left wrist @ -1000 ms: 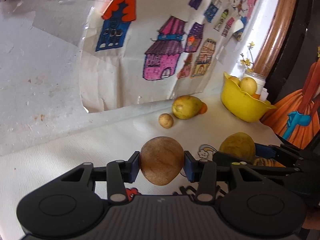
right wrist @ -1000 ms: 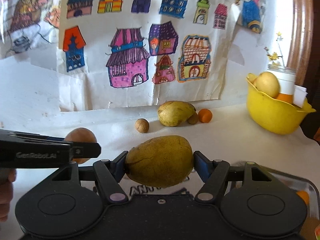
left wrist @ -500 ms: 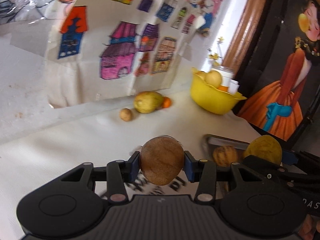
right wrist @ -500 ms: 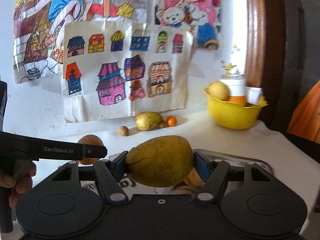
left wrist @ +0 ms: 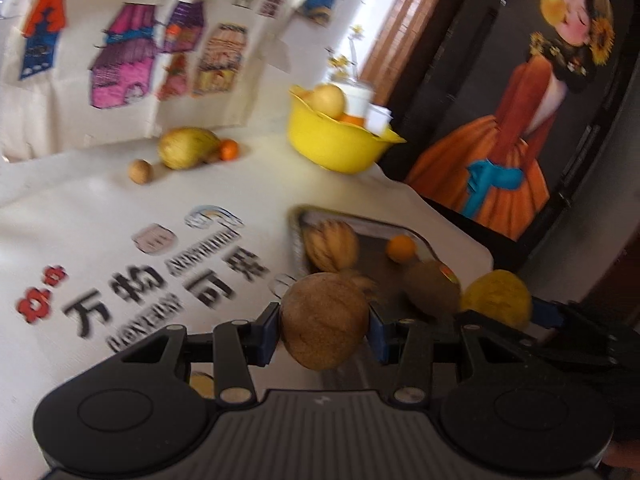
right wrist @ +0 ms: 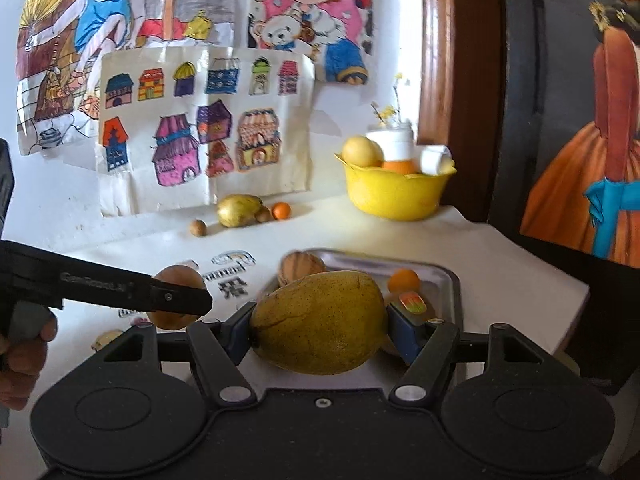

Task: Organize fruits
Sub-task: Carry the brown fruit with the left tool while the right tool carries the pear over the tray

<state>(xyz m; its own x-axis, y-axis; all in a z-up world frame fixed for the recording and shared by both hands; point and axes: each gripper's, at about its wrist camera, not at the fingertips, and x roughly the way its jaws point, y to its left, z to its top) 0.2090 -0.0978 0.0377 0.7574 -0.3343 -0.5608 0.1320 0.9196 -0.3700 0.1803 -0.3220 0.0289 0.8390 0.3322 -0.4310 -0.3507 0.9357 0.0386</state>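
White counter (right wrist: 500, 264): left hand-held gripper (left wrist: 325, 326) clamps a round brown fruit (left wrist: 324, 322); right hand-held gripper (right wrist: 320, 326) clamps an oval yellow-green mango (right wrist: 320, 322).

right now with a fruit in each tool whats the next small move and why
Probably carry the right tool forward and lower its mango over the metal tray: fruit already lies there, bare tray floor shows, and the left tool holds its brown fruit just short of the tray.
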